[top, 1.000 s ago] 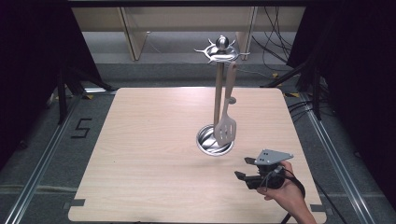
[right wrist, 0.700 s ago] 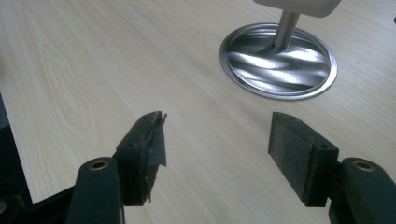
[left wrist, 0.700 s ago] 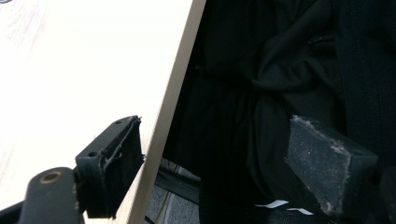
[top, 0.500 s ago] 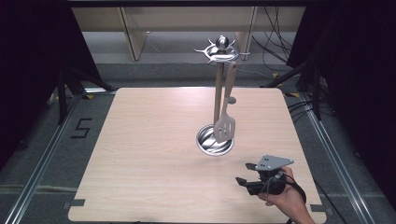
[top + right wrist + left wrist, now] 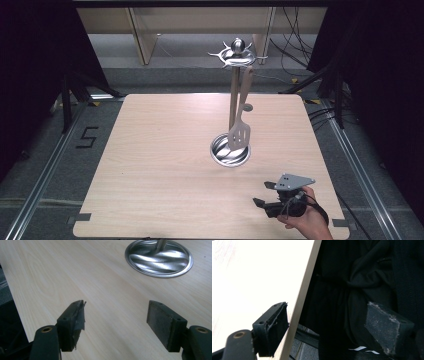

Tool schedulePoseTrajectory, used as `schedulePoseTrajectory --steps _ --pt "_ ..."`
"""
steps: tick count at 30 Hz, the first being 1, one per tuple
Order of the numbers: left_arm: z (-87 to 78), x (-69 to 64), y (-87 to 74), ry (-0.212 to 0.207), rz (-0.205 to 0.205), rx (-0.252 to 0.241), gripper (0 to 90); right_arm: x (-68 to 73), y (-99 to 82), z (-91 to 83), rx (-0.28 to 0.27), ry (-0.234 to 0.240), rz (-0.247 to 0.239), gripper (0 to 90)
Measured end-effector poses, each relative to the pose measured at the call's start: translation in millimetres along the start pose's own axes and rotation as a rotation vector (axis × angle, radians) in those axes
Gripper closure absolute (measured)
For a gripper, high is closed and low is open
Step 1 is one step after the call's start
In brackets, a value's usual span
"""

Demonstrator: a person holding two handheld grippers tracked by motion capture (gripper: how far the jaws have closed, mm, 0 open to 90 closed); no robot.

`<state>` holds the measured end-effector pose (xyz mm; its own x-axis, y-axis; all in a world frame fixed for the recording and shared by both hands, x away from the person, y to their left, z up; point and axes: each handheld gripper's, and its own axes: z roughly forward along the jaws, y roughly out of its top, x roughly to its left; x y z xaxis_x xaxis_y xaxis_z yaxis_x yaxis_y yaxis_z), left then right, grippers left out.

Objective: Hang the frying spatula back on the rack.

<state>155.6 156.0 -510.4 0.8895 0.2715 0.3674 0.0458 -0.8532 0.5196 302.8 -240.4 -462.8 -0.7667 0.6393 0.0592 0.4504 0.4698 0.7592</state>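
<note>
Currently pale wood bench (image 5: 165,165) in dark-curtained room, spatula (image 5: 239,132) hanging on steel stand (image 5: 231,150) mid-bench, right gripper (image 5: 265,194) near front edge, jaws just opening wide, empty; left gripper (image 5: 325,330) spread at bench edge, backdrop unreadable.

Stand pole (image 5: 160,244) cut off by top edge; spatula (image 5: 239,131) partly overlaps pole.

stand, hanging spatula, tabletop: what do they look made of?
Stand: polished metal, probably steel; its round base gives mirror-like streaks.
Spatula: pale and matte with a slotted blade, likely wood, though light plastic can't be ruled out.
Tabletop: light wood grain with a smooth, slightly glossy finish, possibly laminate rather than solid wood; the edge shows a thin board.
</note>
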Motion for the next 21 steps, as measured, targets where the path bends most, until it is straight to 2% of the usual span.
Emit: schedulePoseTrajectory --steps 1,2,3,5,8,15,16,17,18,19,21 --pt "-0.5 0.1 0.1 0.004 0.001 0.0 17.7 0.0 -1.5 0.3 -0.001 0.0 -0.005 31.3" --pt "-0.5 0.1 0.2 0.005 0.001 -0.001 17.7 1.9 -3.0 -0.3 0.005 -0.001 0.014 30.9" --pt "-0.5 0.0 0.2 0.007 0.001 -0.001 17.7 0.4 -4.3 0.3 -0.003 -0.004 -0.011 30.6" --pt "-0.4 -0.1 0.1 0.007 0.0 -0.001 17.7 2.4 -7.1 0.6 0.001 0.002 0.001 30.4" --pt "-0.6 0.0 0.2 0.009 0.001 -0.001 17.7 3.3 -10.2 1.6 0.005 -0.009 -0.016 27.8" --pt "-0.7 0.1 0.2 0.01 0.002 -0.001 17.7 8.4 -13.2 1.0 0.0 0.008 -0.029 27.0" --pt "-0.5 -0.1 0.2 0.008 -0.001 -0.001 17.7 10.8 -14.4 0.0 0.01 0.002 -0.011 27.0" --pt "-0.3 -0.3 0.2 0.004 -0.002 -0.004 17.7 10.5 -14.8 0.6 0.008 0.008 -0.03 27.0" --pt "-0.4 -0.5 0.3 0.004 -0.004 -0.002 17.7 10.9 -15.4 0.4 0.004 -0.003 -0.031 26.9" --pt "-0.1 -0.5 0.4 0.022 0.004 -0.003 17.7 11.6 -16.2 0.0 0.011 -0.002 -0.027 26.9" --pt "-0.3 -0.1 0.3 0.015 0.007 -0.002 17.7 12.2 -17.4 -0.2 0.012 0.002 -0.03 26.9"
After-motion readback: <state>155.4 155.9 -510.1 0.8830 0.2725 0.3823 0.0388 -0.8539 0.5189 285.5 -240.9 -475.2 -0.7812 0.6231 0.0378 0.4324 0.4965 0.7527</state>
